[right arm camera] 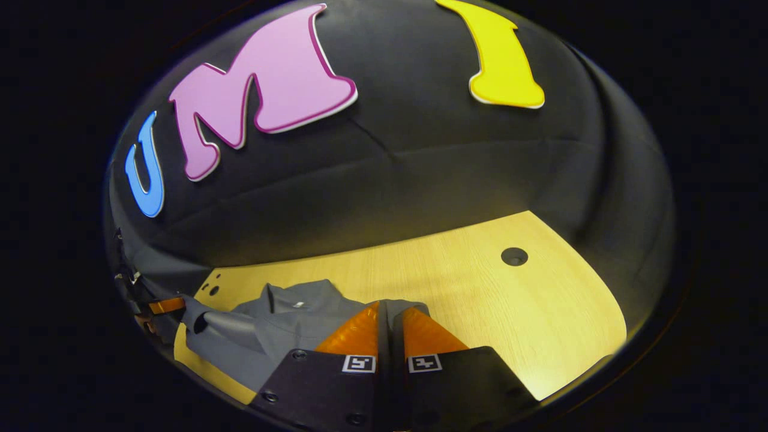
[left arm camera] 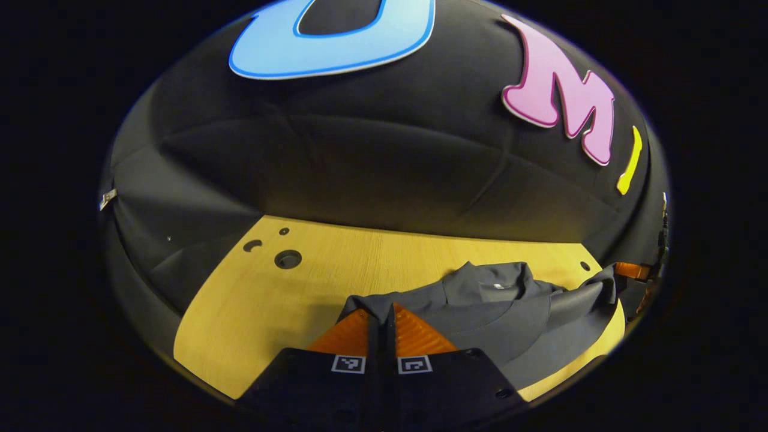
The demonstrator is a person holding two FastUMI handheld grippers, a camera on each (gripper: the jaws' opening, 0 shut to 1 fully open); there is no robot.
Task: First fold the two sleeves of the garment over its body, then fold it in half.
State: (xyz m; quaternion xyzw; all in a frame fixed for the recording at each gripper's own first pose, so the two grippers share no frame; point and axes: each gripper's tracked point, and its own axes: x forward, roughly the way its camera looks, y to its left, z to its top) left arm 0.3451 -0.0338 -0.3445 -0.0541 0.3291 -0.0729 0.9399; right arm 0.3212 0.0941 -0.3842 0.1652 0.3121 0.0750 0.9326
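A dark grey collared garment (left arm camera: 492, 312) lies on the wooden table (left arm camera: 264, 300), its collar (left arm camera: 486, 279) toward the booth wall. My left gripper (left arm camera: 380, 309) is shut on the garment's near left edge, with fabric pinched between its fingers. At the far right of the left gripper view, the right gripper (left arm camera: 633, 271) holds the opposite corner, and the cloth is lifted toward it. In the right gripper view, my right gripper (right arm camera: 387, 306) is shut on the edge of the garment (right arm camera: 282, 327). The left gripper (right arm camera: 165, 306) shows at the far left, gripping a raised corner.
The table has a large round hole (left arm camera: 288, 259) and smaller holes at its back left, and another round hole (right arm camera: 514, 256) at its back right. Black cloth wall surrounds the table on the far side. Bare tabletop (right arm camera: 510, 312) lies to the right of the garment.
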